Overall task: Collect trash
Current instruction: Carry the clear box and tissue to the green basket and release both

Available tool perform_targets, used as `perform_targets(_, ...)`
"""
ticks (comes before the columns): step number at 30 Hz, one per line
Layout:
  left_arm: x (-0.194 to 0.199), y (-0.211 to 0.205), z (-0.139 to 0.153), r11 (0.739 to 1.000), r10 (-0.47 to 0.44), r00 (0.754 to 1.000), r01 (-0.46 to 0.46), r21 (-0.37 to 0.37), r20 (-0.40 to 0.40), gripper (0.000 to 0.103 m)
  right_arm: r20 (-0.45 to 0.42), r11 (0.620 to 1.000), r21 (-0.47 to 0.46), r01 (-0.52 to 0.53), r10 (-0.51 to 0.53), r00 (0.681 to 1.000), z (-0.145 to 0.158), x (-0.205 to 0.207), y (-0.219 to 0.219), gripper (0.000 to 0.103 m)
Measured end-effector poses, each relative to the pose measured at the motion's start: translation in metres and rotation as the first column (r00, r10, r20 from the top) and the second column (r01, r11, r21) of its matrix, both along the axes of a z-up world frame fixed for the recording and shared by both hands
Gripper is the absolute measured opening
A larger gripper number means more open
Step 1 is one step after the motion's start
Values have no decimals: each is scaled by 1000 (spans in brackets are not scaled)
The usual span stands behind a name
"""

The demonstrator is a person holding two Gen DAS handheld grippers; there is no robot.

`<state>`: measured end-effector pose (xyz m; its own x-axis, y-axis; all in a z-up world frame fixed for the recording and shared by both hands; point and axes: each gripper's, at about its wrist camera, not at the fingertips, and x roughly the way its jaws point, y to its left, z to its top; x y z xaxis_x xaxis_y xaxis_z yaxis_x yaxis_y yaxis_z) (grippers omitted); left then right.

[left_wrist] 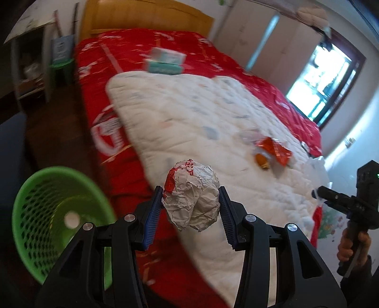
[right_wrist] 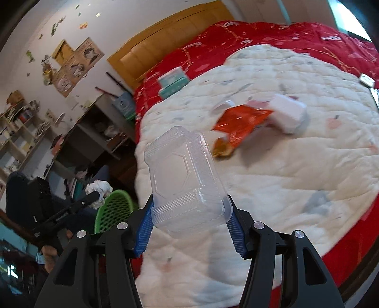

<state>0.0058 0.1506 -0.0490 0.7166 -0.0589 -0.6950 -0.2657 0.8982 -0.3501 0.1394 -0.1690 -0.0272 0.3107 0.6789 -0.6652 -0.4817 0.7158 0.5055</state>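
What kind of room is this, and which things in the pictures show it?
Most likely a bedroom in a home. A wide bed with a red cover and a white quilt fills the view, a wooden headboard stands behind it, and cluttered shelves line the wall.

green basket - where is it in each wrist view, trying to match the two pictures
Left wrist view: the green basket lies at lower left, its open mouth toward the camera, left of the left gripper shut on the crumpled paper ball.
Right wrist view: only its rim and mesh show at lower left, beside the right gripper.
Shared landmark: the orange snack wrapper on the white quilt.
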Motion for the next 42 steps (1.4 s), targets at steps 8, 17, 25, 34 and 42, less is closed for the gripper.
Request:
perform_targets(8, -56, 64, -34, 983, 183, 979, -183, 9, -94, 46, 13, 992, -26, -122, 122, 992, 0, -23, 61, 55)
perform_targets(17, -92, 112, -74, 941, 334, 920, -338, 17, -206, 52, 3, 969, -52, -242, 243, 970, -5, -43, 127, 55)
perform_targets(25, -121, 130, -83, 914, 391, 895, -404, -22, -216, 67, 12, 935, -70, -347, 349, 937, -8, -62, 182, 55)
perform_targets(34, -148, 134, -74, 903, 417, 888, -429, -22, -191, 67, -6, 876, -105, -471, 474, 881, -23, -86, 254, 55)
perform_targets(42, -169, 139, -72, 889, 444, 878, -457, -37, -180, 67, -52, 828, -146, -542, 540, 840, -48, -102, 306, 55)
